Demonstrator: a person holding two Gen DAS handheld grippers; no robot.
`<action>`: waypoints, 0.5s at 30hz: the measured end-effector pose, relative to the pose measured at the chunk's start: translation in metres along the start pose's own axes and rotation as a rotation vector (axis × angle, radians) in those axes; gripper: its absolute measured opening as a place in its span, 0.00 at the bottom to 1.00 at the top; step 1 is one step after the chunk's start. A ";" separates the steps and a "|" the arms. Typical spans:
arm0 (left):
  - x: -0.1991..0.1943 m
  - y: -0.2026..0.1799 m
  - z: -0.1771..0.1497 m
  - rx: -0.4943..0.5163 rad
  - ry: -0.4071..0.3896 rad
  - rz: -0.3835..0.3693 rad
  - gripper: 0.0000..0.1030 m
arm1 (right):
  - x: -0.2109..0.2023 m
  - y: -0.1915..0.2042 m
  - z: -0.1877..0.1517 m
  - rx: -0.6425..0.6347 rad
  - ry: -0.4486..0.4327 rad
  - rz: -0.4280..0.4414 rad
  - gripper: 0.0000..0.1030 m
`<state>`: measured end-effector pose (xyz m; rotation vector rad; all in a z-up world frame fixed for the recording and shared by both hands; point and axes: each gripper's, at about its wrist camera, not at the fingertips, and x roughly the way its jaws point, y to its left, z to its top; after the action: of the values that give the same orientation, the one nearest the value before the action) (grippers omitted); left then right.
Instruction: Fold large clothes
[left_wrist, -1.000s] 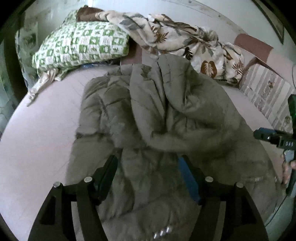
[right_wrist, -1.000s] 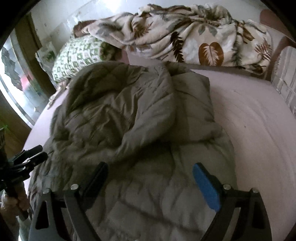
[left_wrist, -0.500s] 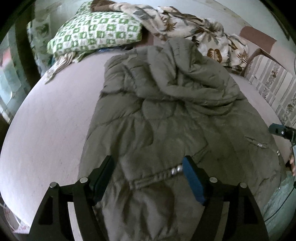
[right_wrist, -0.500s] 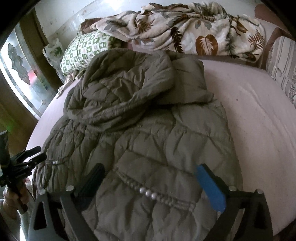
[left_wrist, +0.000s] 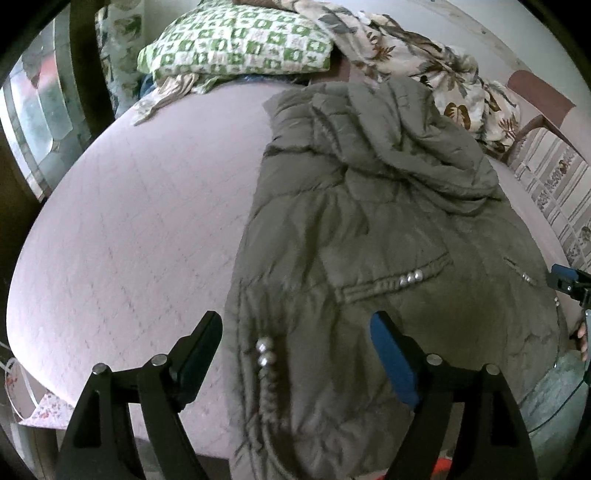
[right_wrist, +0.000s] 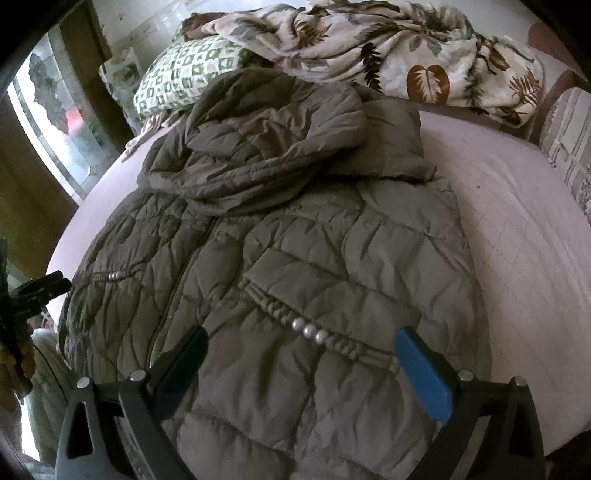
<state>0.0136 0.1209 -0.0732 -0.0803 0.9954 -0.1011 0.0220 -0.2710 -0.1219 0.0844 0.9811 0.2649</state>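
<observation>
The left hand-held gripper (left_wrist: 295, 343) hangs over the near left edge of the olive quilted jacket (left_wrist: 369, 229), its jaws opening, pressing nothing. The jacket lies spread on the pink bed (left_wrist: 140, 229), hood toward the green checked pillow (left_wrist: 236, 40) and leaf-print blanket (right_wrist: 406, 51). The right hand-held gripper (right_wrist: 301, 350) gapes wide above the jacket's hem, gripping nothing.

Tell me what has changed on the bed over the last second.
The olive padded jacket, bunched with a flap thrown over it a second ago, now lies spread flatter, hood on top. Both views slid back toward its hem. The left tongs are opening and hold nothing; the right tongs stand wide, empty. Green pillow and leaf-print blanket unchanged.
</observation>
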 end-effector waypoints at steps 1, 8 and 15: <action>0.000 0.002 -0.002 -0.005 0.006 -0.002 0.80 | -0.001 0.000 -0.001 -0.006 0.004 -0.002 0.99; 0.006 0.015 -0.018 -0.049 0.058 -0.017 0.80 | -0.007 -0.004 -0.010 -0.036 0.037 -0.021 0.99; 0.018 0.014 -0.029 -0.054 0.111 -0.059 0.80 | -0.014 -0.031 -0.025 -0.019 0.101 -0.071 0.99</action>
<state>-0.0008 0.1317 -0.1055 -0.1546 1.1074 -0.1344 -0.0003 -0.3055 -0.1302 0.0191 1.0792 0.2147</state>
